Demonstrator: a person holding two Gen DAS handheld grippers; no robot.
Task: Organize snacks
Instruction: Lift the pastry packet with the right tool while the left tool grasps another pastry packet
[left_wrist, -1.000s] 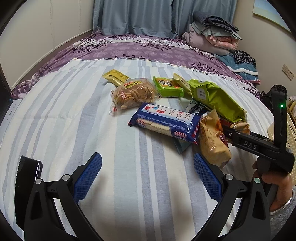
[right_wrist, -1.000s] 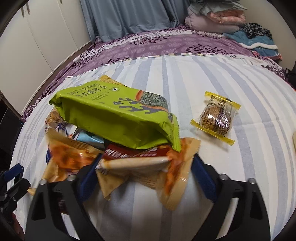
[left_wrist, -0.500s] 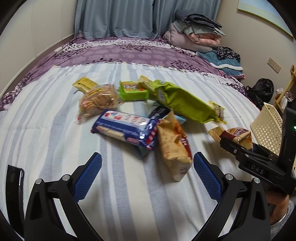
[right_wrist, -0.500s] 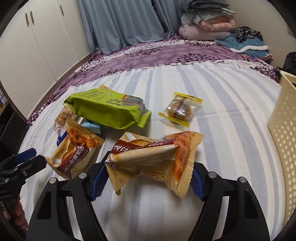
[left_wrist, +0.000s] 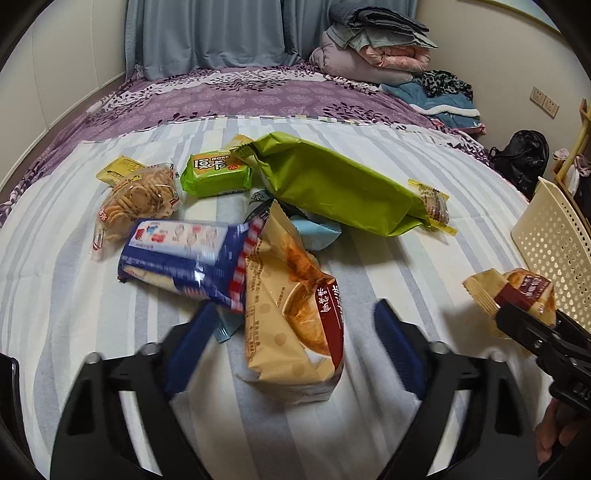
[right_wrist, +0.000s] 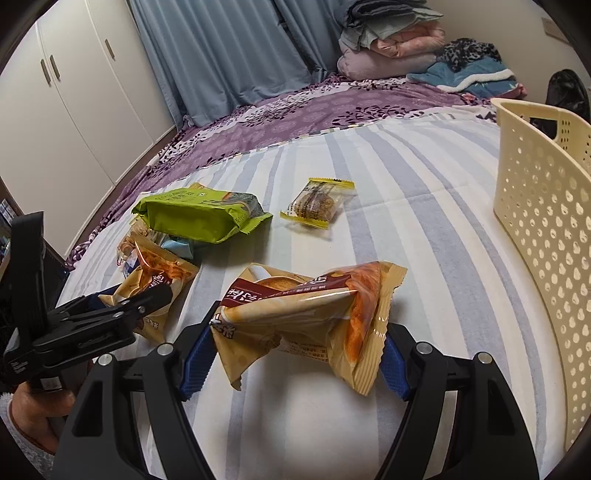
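Snack packets lie in a heap on the striped bedspread. My left gripper (left_wrist: 293, 350) stands over a tan bread packet (left_wrist: 295, 317). Its jaws are closing around it, and a gap still shows on each side of the packet. In the right wrist view the left gripper (right_wrist: 155, 295) sits over that same packet (right_wrist: 159, 284). My right gripper (right_wrist: 295, 358) is shut on a second tan bread packet (right_wrist: 303, 317), held crumpled above the bed. The left wrist view shows that packet (left_wrist: 517, 291) close to the cream perforated basket (left_wrist: 550, 243).
A long green bag (left_wrist: 332, 188), a blue cracker packet (left_wrist: 184, 258), a clear bag of round biscuits (left_wrist: 140, 199), a small green packet (left_wrist: 218, 173) and a yellow-edged cookie packet (right_wrist: 317, 203) lie around. The basket (right_wrist: 535, 206) stands at the right. Folded bedding is piled at the far end.
My left gripper moved in over the tan packet and its jaws narrowed. My right gripper lifted its packet out of the heap and carried it right, toward the basket.
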